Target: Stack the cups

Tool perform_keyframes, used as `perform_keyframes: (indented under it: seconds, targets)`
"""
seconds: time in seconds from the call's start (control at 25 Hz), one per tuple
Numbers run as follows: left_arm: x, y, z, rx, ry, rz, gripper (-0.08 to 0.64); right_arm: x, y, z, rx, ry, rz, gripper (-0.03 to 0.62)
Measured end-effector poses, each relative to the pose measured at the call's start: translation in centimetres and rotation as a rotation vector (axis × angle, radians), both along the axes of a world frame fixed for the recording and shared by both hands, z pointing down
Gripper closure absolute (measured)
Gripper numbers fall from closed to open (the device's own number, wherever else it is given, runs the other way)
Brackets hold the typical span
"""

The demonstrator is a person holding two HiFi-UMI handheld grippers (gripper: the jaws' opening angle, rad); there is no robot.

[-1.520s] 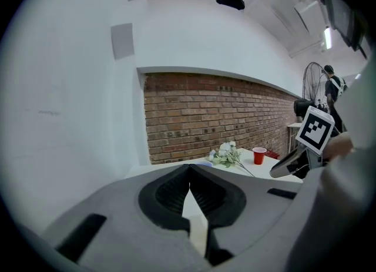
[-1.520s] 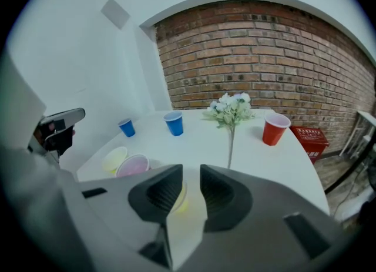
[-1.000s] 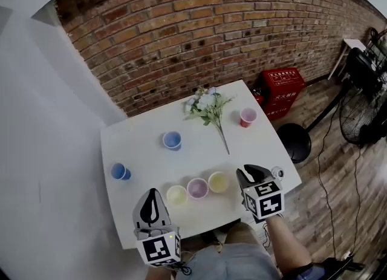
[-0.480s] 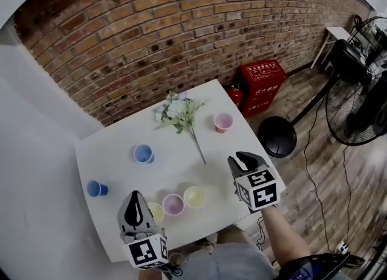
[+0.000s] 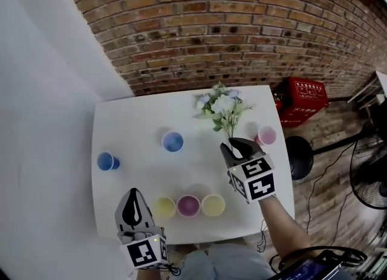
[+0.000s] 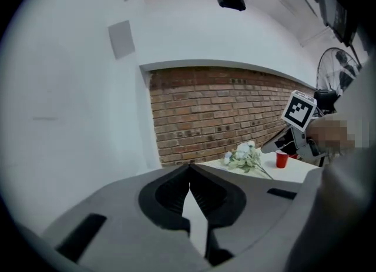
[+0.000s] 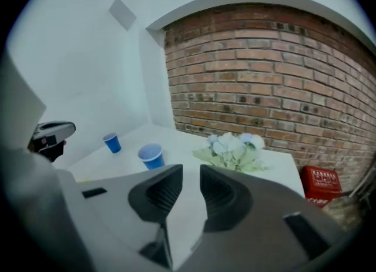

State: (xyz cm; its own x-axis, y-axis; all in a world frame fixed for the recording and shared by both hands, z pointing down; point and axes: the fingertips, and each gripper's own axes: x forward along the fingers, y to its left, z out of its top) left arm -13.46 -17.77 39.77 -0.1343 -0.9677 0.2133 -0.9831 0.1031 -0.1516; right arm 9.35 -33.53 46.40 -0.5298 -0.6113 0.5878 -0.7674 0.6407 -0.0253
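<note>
**Six cups on the table, none yet stacked, both tongs empty**

The right tongs hover over the white table with jaws parted and nothing between them, close by the stem of a bunch of flowers. A pink cup sits just off their right side, and a light blue cup lies ahead to their left. The left tongs, tips pressed together on nothing, hang at the table's near edge. Just to their right runs a row of three: a yellow cup, a magenta cup and a second yellow cup. A dark blue cup sits beyond them, to the left.

The work appears to be at its first step, the reach for a cup, though which cup the right tongs are bound for cannot be told. The next move would call for bringing the open jaws down over one cup's wall, closing lightly so it does not buckle, and lifting clear before carrying it to another. The left tongs would have to open first
</note>
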Motion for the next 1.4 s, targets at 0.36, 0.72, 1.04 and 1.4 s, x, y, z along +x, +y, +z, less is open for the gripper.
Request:
perform_keyframes:
  seconds: [0.36,0.72,1.04,1.4]
  targets:
    - [-5.3,3.3,1.6,-0.055,0.021,-0.199,0.551,-10.6,-1.8,1.1,-0.038,-0.002,-0.254,0.491]
    - [-7.5,5.0,3.4,-0.1,0.052,-0.271,0.551,-14.4,-2.2,3.6,-0.126,0.053,-0.344,0.478]
    - [-8.7,5.6,4.0,-0.114,0.064,-0.283,0.551,-14.8,-2.5,5.9,-0.186,0.118,-0.341,0.492]
    - [-9.4,6.1,4.0,-0.116,0.071,-0.26,0.551,-14.7,-2.6,5.1,-0.209,0.113,-0.301,0.563]
